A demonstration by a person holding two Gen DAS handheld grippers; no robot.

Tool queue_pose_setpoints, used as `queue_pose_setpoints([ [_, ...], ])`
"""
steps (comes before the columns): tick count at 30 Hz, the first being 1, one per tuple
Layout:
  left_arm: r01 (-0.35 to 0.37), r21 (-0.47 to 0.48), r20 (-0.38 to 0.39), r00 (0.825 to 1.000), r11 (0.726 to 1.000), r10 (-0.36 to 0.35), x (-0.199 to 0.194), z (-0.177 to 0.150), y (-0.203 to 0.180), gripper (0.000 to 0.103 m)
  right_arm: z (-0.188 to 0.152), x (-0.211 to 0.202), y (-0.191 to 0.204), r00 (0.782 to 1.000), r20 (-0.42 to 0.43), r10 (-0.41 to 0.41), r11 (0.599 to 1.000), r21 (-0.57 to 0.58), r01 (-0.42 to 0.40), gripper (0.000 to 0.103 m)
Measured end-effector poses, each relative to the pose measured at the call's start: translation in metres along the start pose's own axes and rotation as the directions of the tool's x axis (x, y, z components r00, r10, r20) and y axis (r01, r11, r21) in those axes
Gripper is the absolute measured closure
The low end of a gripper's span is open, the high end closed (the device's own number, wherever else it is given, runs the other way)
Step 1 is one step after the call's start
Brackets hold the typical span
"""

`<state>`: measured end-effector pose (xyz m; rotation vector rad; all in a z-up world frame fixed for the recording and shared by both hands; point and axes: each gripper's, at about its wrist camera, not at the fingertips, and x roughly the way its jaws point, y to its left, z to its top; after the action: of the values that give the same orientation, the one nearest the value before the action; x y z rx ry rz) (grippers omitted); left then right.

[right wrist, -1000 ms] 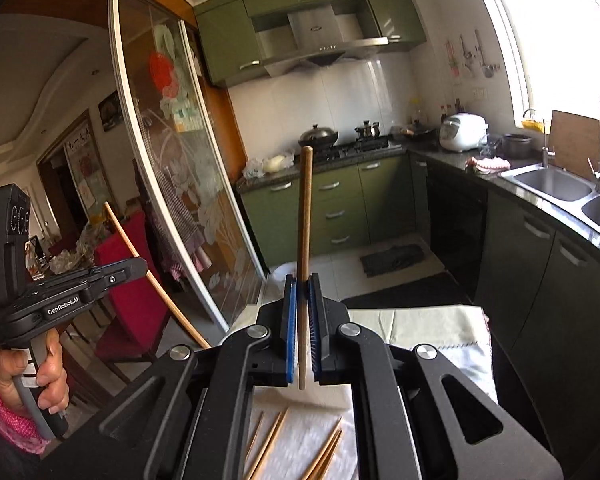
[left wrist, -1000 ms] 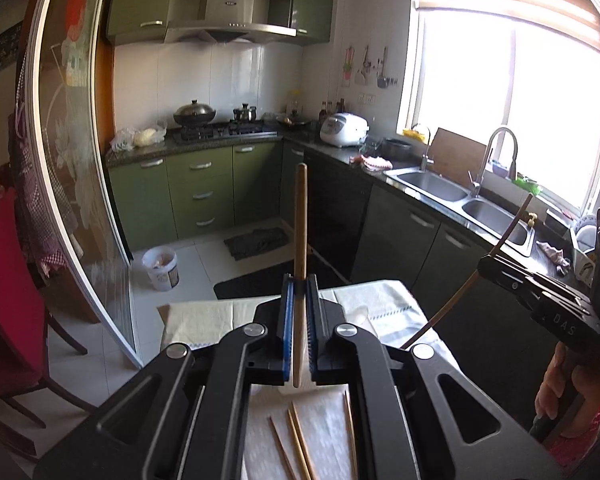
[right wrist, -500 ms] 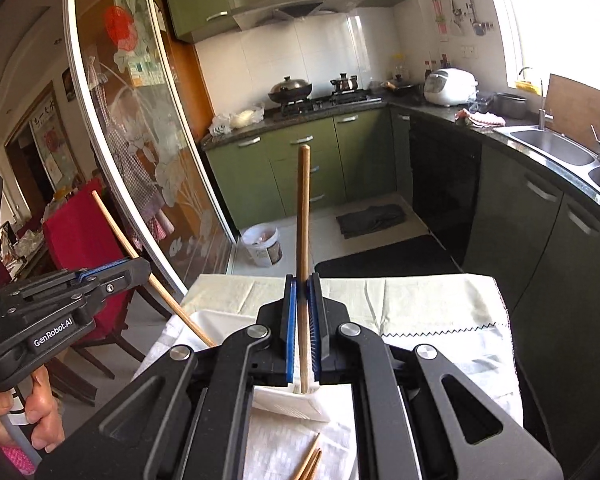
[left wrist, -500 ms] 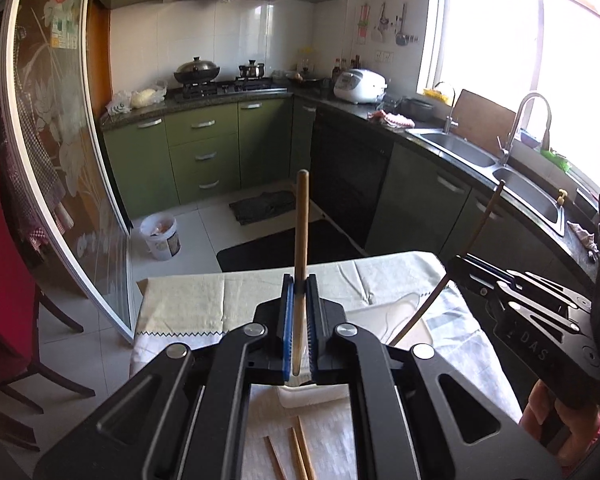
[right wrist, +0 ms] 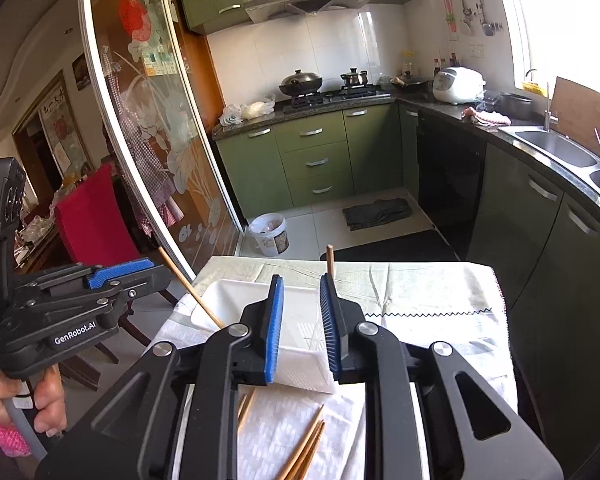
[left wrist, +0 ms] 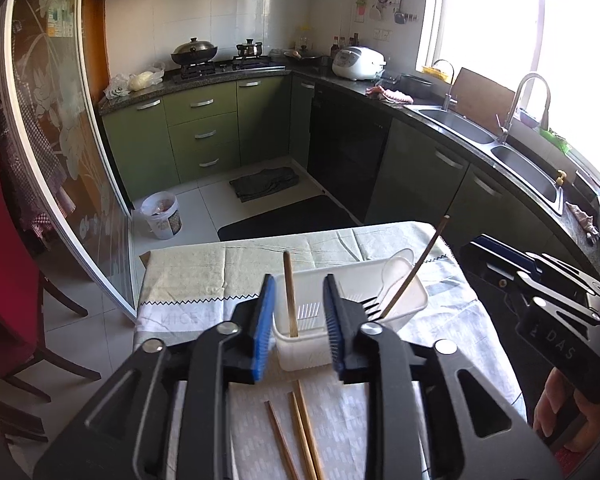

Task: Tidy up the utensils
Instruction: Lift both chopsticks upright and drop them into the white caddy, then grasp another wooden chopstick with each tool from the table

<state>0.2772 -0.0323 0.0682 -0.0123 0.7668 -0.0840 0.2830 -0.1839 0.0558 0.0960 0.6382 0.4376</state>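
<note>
**Both jaws parted over the white bin, chopsticks standing free inside**

Table point(left wrist: 188, 268) draped in a pale green cloth, a white patterned cloth over its near part. White plastic bin point(left wrist: 416, 300) sits on the cloth, straight ahead of both grippers.

Left gripper point(left wrist: 299, 320): pitched down toward the bin, its jaws have just been opening and now stand apart. One wooden chopstick point(left wrist: 289, 292) stands between the blue pads, lower end inside the bin; neither pad presses on it. In the right wrist view a hand point(right wrist: 40, 400) grips the handle of this gripper, pink sleeve at the wrist.

Right gripper point(right wrist: 301, 320): also tilted down over the bin, jaws just opened, a narrower gap. Second chopstick point(right wrist: 330, 258) shows only its top above the right pad; from the left wrist view it leans in the bin's far end, clear of the pads.

White spoon point(left wrist: 396, 272) rests in the bin beside it.

Loose chopsticks point(left wrist: 300, 432) lie on the white cloth in front of the bin.
</note>
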Motion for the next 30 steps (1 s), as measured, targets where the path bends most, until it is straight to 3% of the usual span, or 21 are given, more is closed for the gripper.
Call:
queue_pose_setpoints([
  [3,-0.018,0.004,-0.020,1.000,1.000,0.018,-0.015,-0.020,0.004,0.041,-0.020,-0.027,-0.006,1.000,-0.026,0.002,1.000,-0.001,-0.002,0.074],
  [4,-0.021,0.001,-0.049,0.999,1.000,0.021,-0.014,-0.031,0.007,0.039,-0.028,-0.034,-0.008,0.999,-0.041,0.000,1.000,-0.003,0.000,0.068],
  [6,-0.013,-0.010,-0.142,0.990,1.000,0.012,-0.003,-0.056,0.012,0.036,-0.052,-0.043,-0.016,0.997,-0.080,-0.020,1.000,-0.008,0.020,0.065],
  [8,-0.003,-0.043,-0.250,0.968,0.999,-0.007,0.017,-0.083,0.020,0.036,-0.075,-0.048,-0.026,0.991,-0.127,-0.035,0.999,0.000,0.035,0.065],
  [11,0.026,-0.111,-0.400,0.914,0.993,-0.069,0.052,-0.118,0.033,0.044,-0.107,-0.047,-0.044,0.979,-0.198,-0.056,0.998,0.018,0.061,0.065],
  [14,0.007,-0.153,-0.467,0.881,0.988,-0.078,0.078,-0.138,0.039,0.056,-0.131,-0.042,-0.058,0.965,-0.253,-0.073,0.996,0.028,0.083,0.065],
  [22,-0.049,-0.145,-0.530,0.847,0.988,-0.036,0.115,-0.149,0.029,0.066,-0.157,-0.021,-0.063,0.938,-0.339,-0.070,0.997,0.015,0.079,0.065],
  [30,-0.093,-0.129,-0.583,0.812,0.987,0.001,0.130,-0.159,0.028,0.076,-0.167,0.031,-0.041,0.890,-0.455,-0.020,1.000,0.006,0.025,0.069],
])
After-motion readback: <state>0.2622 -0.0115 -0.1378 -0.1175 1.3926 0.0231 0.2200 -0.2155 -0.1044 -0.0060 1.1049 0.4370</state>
